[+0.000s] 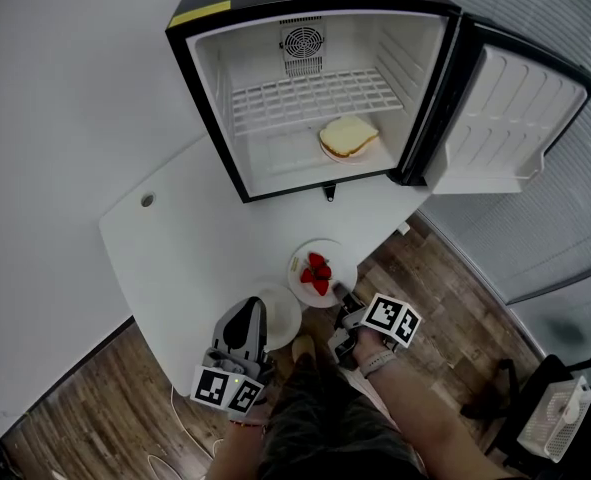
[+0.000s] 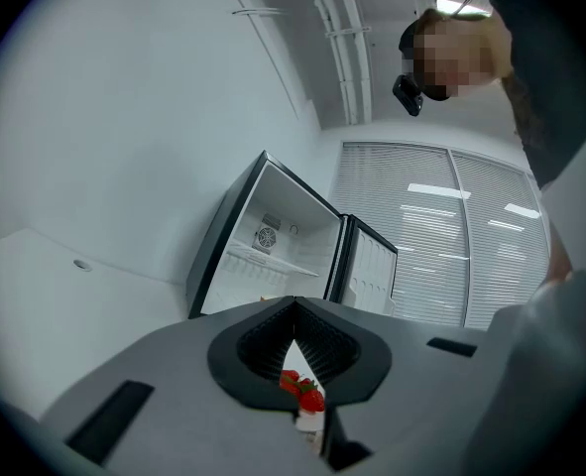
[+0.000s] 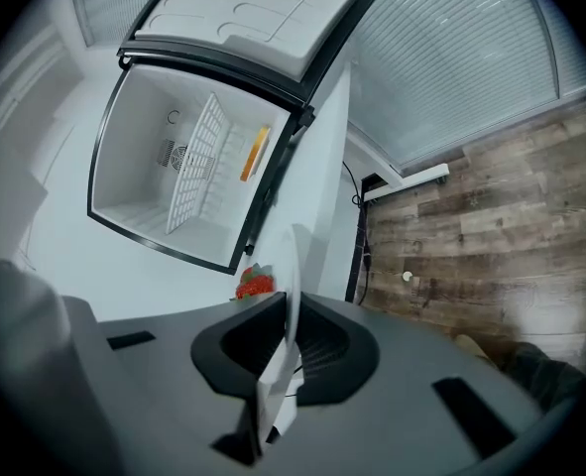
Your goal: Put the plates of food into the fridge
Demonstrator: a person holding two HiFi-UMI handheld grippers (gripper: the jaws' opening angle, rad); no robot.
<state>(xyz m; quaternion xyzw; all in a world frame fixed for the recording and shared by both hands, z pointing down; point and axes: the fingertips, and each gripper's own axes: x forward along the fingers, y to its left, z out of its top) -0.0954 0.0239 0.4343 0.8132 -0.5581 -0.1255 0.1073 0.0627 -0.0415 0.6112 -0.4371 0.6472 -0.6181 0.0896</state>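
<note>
A white plate of strawberries (image 1: 320,271) sits near the front edge of the white table (image 1: 195,248). My right gripper (image 1: 343,298) is shut on that plate's near rim; in the right gripper view the plate (image 3: 293,266) stands edge-on between the jaws (image 3: 291,300), with the strawberries (image 3: 255,284) beyond. My left gripper (image 1: 255,313) rests to the left, beside a second white plate (image 1: 283,313), its jaws (image 2: 294,303) shut with nothing between them. The open fridge (image 1: 305,68) holds a sandwich plate (image 1: 348,138) on its floor.
The fridge door (image 1: 510,118) swings open to the right. A wire shelf (image 1: 310,93) spans the fridge above the sandwich. The table has a small hole (image 1: 147,199) at the left. Wooden floor (image 1: 455,308) and a white appliance (image 1: 560,418) lie to the right.
</note>
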